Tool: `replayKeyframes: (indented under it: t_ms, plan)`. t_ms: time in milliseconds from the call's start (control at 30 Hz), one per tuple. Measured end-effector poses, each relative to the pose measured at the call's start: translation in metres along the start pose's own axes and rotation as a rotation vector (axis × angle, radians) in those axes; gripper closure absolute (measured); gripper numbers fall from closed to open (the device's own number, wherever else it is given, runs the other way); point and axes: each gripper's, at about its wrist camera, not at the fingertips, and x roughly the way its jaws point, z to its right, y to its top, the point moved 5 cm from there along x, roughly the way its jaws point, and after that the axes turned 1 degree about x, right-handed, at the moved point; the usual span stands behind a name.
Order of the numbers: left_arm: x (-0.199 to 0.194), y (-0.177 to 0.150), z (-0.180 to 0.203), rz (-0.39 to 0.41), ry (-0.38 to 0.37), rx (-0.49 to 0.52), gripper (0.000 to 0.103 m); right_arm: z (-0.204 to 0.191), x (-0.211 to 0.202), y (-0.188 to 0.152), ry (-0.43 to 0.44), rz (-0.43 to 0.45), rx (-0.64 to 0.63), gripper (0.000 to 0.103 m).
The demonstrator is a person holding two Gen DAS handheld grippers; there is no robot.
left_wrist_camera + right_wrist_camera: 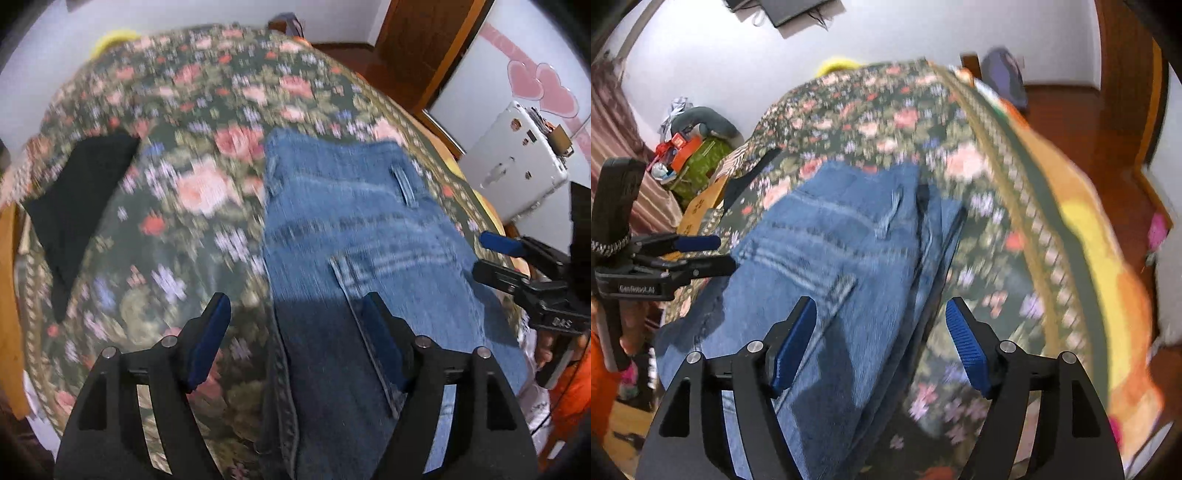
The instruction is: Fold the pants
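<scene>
Blue jeans lie flat on a floral bedspread, folded lengthwise, waistband at the far end. My left gripper is open and empty, its jaws straddling the jeans' left edge. The right gripper shows at the jeans' right edge. In the right wrist view the jeans lie ahead, and my right gripper is open and empty over their right edge. The left gripper shows at the left, open.
A black garment lies on the bed's left side. A white appliance and a wooden door stand to the right. Clutter sits beside the bed at left. The bed's orange edge drops to a wooden floor.
</scene>
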Motion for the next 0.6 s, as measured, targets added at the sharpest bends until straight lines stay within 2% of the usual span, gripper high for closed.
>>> replayKeyframes:
  t_ms: [67, 133, 400, 600]
  plan:
    - [0.004, -0.004, 0.0, -0.009, -0.012, -0.006, 0.027, 0.006, 0.008, -0.006, 0.018, -0.028, 0.043, 0.034]
    - [0.008, -0.002, -0.001, -0.011, -0.015, -0.011, 0.019, 0.011, 0.017, -0.01, 0.053, -0.047, 0.083, 0.033]
    - [0.034, 0.017, 0.008, -0.099, -0.112, -0.017, 0.018, 0.02, 0.046, -0.004, 0.18, -0.094, 0.186, 0.026]
    - [0.055, 0.026, 0.008, -0.162, -0.202, -0.059, 0.012, 0.008, 0.061, 0.004, 0.216, -0.12, 0.162, 0.023]
